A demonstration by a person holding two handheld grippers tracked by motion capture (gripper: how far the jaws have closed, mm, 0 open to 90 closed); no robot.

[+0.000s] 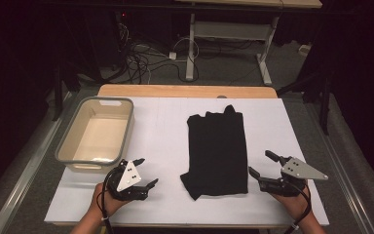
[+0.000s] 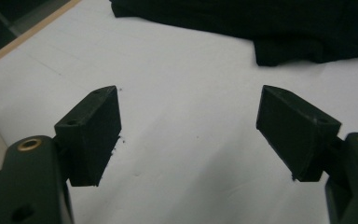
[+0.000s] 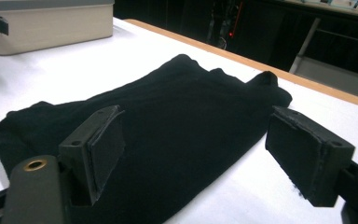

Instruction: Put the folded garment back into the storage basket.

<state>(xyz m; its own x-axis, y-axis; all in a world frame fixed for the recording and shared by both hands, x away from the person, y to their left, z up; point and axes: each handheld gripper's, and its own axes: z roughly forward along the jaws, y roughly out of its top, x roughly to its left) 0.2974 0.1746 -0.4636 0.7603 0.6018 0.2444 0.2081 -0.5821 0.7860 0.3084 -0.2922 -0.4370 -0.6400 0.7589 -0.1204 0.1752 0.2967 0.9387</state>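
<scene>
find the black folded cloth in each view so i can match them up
High view: black cloth lies at table centre, between the two hand-held grippers.
Left gripper view: it runs along the top edge, upper right.
Right gripper view: it spreads across the middle, beyond the open jaws.
Shared landmark: the beige bin, at the high view's left and the right gripper view's top left.

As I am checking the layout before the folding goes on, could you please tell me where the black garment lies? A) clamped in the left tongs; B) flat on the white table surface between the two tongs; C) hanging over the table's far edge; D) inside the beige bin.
B: the black garment lies flat on the white table surface, with the left tongs and right tongs open on either side.
</scene>
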